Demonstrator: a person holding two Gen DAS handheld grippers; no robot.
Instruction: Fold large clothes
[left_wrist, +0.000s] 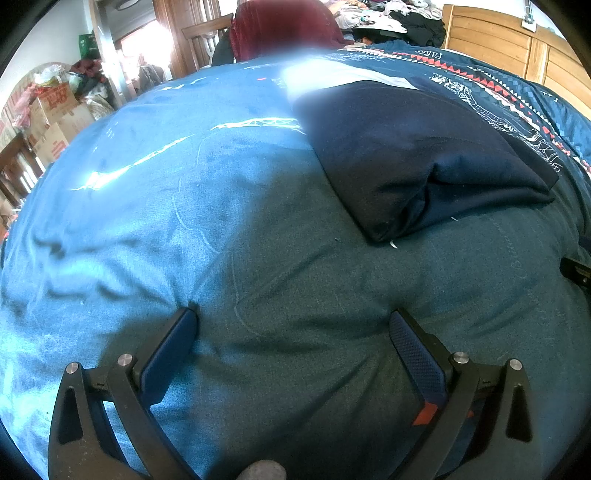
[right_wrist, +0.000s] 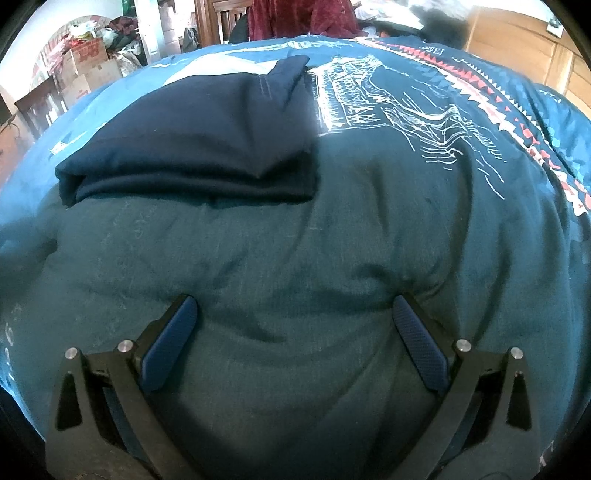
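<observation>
Glare patch (left_wrist: 295, 70) washes out far edge of folded navy garment (left_wrist: 417, 155). Bedspread (right_wrist: 295, 258) cut by frame edges. Clothes pile (left_wrist: 388, 14) indistinct.

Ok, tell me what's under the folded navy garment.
The folded navy garment lies on a teal printed bedspread; white line art and a red-patterned band show beside it. Whatever the print does directly beneath the garment is covered, as is anything below the bedspread.

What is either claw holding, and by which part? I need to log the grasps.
Nothing is held. The left claw and the right claw are both open over the blue bedspread, apart from the folded navy garment.
</observation>
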